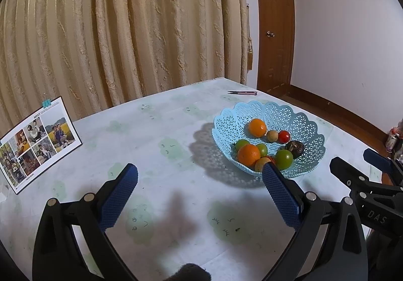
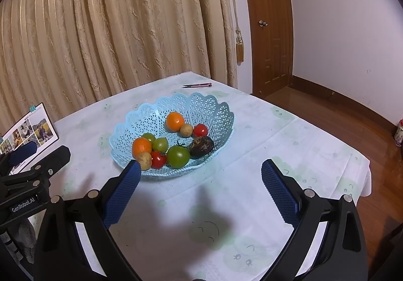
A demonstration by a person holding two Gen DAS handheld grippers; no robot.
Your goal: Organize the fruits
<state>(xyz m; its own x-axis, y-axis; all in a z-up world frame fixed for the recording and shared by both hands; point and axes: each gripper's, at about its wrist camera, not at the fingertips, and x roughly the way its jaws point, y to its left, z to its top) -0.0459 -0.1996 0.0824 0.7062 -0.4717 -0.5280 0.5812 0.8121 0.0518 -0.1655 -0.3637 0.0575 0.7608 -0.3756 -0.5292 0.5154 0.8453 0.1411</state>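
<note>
- The light blue plastic basket (image 2: 214, 114) has a pattern of tiny holes and a wavy rim.
- Two round oranges (image 2: 175, 121) in it are bright orange.
- Round red tomatoes (image 2: 200, 130) are shiny red.
- Round green tomatoes (image 2: 178, 156) are green.
- One wrinkled dark fruit (image 2: 201, 146) is brown-black.
- The white table cloth (image 2: 252, 160) has pale green blobs with little faces.
- The long gold curtain (image 1: 126, 29) has stripes.
- The wooden door (image 2: 269, 24) is brown.
- The left claw (image 1: 200, 181) and right claw (image 2: 201, 173) have blue bumpy pads on black arms.
</note>
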